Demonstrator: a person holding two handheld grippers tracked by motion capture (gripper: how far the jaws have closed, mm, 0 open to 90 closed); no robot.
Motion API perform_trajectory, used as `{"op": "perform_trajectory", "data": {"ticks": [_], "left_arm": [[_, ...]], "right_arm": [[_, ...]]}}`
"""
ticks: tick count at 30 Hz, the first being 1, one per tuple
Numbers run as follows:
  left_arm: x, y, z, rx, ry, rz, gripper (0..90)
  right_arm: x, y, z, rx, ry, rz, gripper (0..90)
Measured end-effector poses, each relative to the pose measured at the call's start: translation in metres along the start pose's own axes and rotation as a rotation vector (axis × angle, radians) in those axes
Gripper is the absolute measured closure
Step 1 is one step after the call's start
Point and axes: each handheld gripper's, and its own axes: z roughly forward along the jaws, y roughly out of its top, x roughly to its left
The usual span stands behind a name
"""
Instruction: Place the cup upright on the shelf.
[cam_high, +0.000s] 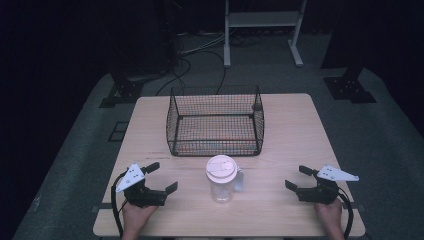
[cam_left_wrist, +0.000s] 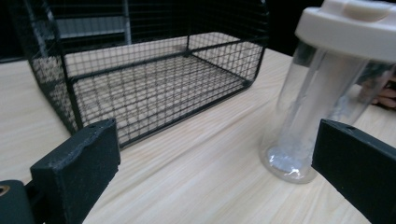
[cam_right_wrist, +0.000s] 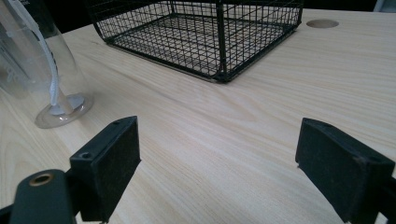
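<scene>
I see the clear cup (cam_high: 221, 179) upright on the counter (cam_high: 290, 130), just before the wire basket (cam_high: 216, 120), between my left hand-held gripper (cam_high: 159, 176) and right hand-held gripper (cam_high: 298, 177), both gaping, holding nothing.

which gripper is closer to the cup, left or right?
The left gripper: in the high view its jaws sit a shorter gap from the clear lidded cup than those of the right gripper. Both are open and touch nothing.

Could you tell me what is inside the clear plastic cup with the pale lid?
Through the clear plastic cup a thin pale straw-like strip runs down to the base; no liquid is visible. The pale lid covers the top, hiding the rim beneath.
</scene>
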Motion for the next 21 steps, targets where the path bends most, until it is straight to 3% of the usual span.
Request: {"op": "perform_trajectory", "data": {"ticks": [5,9,14,21], "left_arm": [[-0.006,0.01,0.001,0.003,-0.033,0.022,0.1],[-0.014,0.023,0.003,-0.003,-0.082,0.048,0.1],[-0.018,0.029,0.004,-0.008,-0.116,0.054,0.1],[-0.028,0.04,0.005,-0.002,-0.167,0.098,0.1]], "right_arm": [[0.0,0.0,0.0,-0.001,-0.004,-0.004,12.8],[0.0,0.0,0.0,0.0,-0.004,-0.007,12.8],[0.0,0.0,0.0,0.0,0.0,-0.006,12.8],[0.0,0.0,0.001,0.003,0.0,-0.01,12.8]]}}
